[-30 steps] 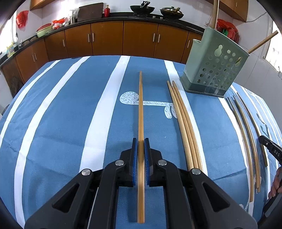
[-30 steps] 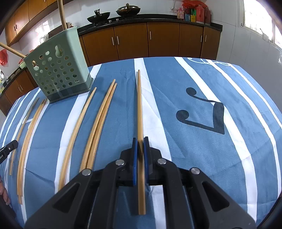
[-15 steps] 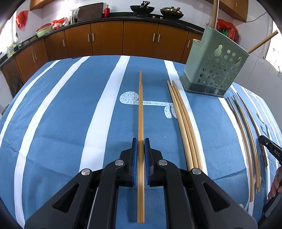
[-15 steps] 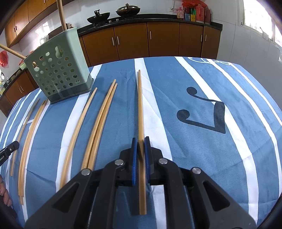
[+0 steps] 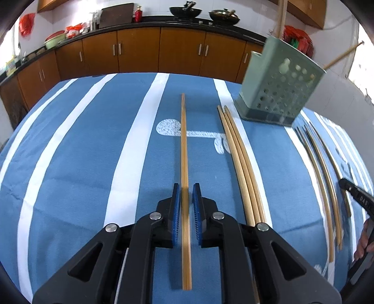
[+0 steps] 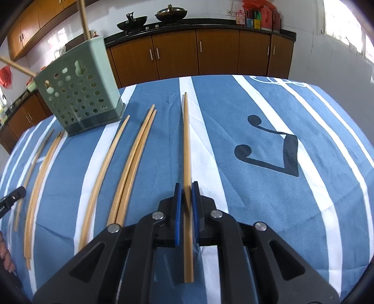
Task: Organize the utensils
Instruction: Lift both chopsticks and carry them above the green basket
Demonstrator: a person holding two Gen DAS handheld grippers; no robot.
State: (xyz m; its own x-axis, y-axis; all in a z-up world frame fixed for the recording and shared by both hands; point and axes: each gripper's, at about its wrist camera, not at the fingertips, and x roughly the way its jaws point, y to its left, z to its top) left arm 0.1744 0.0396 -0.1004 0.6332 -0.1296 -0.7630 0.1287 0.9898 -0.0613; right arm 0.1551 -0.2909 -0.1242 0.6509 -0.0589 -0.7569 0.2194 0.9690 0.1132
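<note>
Broadly, we see a table under a blue cloth [image 5: 70,163] with white stripes, and brown kitchen cabinets [image 5: 138,56] along the wall behind it. Towards the far side of the cloth stands a green perforated utensil holder [image 5: 280,88], tilted in both fisheye views, with two wooden sticks [image 5: 282,14] rising out of its top.

Next come the two hand-held tools, both pointing down towards the cloth. Our left gripper [image 5: 186,187] has its jaws set narrowly to either side of a straight chopstick [image 5: 184,140]. They have just been opening, and we see a thin gap on each side between the blue pads [image 5: 176,210] and the wood, so the stick is not pinched. It runs away from the gripper along the cloth. Our right gripper [image 6: 185,187] is closed on a gripped chopstick [image 6: 186,140], which passes between its pads and points towards the far edge. Whether this is one stick or two stacked we cannot tell.

Loose chopsticks lie on the cloth between the two tools: three close together [image 5: 238,159] in front of the holder, and several more [image 5: 320,168] beyond them on the holder's other side. At the right edge of the left wrist view, a person's fingers [image 5: 363,240] show.
</note>
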